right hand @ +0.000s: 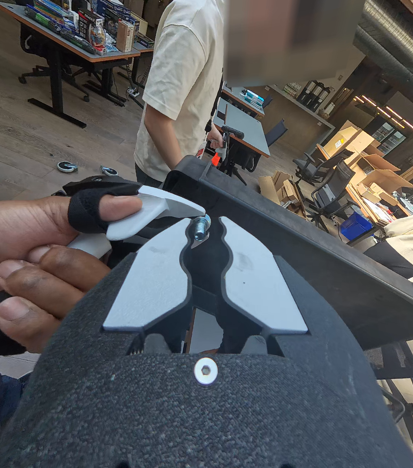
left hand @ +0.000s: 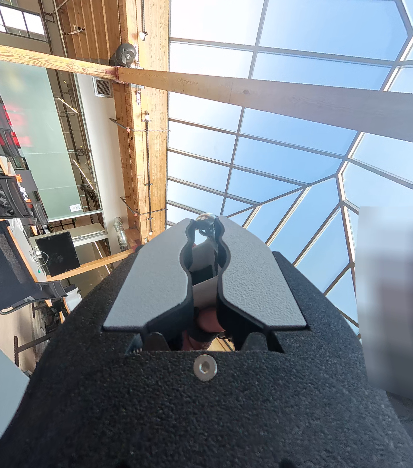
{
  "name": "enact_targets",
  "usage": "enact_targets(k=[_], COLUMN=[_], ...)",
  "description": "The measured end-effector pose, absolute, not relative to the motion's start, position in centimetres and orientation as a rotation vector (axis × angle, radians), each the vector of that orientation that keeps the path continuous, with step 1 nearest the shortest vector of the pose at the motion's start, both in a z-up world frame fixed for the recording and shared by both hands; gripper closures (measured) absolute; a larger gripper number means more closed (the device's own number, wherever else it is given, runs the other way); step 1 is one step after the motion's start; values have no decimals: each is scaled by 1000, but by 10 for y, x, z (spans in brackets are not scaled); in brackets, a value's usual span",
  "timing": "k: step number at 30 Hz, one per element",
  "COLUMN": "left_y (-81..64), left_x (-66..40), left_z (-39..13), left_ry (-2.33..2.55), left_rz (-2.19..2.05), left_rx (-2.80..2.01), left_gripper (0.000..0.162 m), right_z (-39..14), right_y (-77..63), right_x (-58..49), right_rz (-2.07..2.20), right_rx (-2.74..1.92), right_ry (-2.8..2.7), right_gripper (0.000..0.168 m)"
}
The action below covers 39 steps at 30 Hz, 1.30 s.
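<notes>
The left gripper points up toward a glass roof, and its jaws are drawn in narrow on a small shiny metal bolt, pinched by its rounded head right at the fingertips. In the right wrist view the same bolt shows its threaded end, sticking out from between the white fingertips of the left gripper, which reaches in from the left. A hand with a black strap around the thumb holds that left gripper. The right gripper sits just below and beside the bolt, its jaws standing partly open and holding nothing; the bolt's threaded end lies in the gap near the left fingertip, and whether they touch cannot be told. Just behind the bolt is a long black plastic part, tilted and running down to the right. Beyond it stands a person in a cream T-shirt, holding another gripper low at their side. Farther back are a surface piled with boxes, office chairs, cardboard boxes and two loose caster wheels on the wooden floor. Above the left gripper, wooden beams cross the skylight.
</notes>
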<state>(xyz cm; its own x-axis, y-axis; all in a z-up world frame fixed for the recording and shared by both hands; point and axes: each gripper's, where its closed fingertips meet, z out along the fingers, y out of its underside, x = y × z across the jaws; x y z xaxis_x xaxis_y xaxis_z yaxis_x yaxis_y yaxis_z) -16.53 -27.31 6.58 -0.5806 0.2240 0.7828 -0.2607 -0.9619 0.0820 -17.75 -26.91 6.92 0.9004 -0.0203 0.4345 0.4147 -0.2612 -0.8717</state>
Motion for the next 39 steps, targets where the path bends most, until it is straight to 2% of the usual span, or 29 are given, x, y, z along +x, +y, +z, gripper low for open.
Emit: enact_targets(k=[7, 20, 22, 30, 34, 39], left_y=[-271, -268, -264, -259, -256, -265], left_x=[-166, -167, -169, -184, -189, -193], left_z=[63, 57, 59, 68, 74, 94], left_ry=[-78, -149, -133, -261, -327, -305], left_rz=[2570, 2567, 2574, 2654, 2722, 2745], left_rx=[1280, 1264, 1222, 1067, 1008, 814], left_gripper=[148, 146, 143, 107, 97, 93], right_z=[60, 54, 59, 74, 81, 90], right_y=[-263, -262, -263, -272, -278, -285], right_x=[-178, -175, -174, -165, -168, -176], right_rz=[-423, -322, -287, -137, -65, 89], right_rx=[-1865, -1903, -1873, -1791, -1747, -1668], right_ry=[-338, -310, -282, -202, -211, -264], right_gripper=[160, 161, 161, 161, 161, 161])
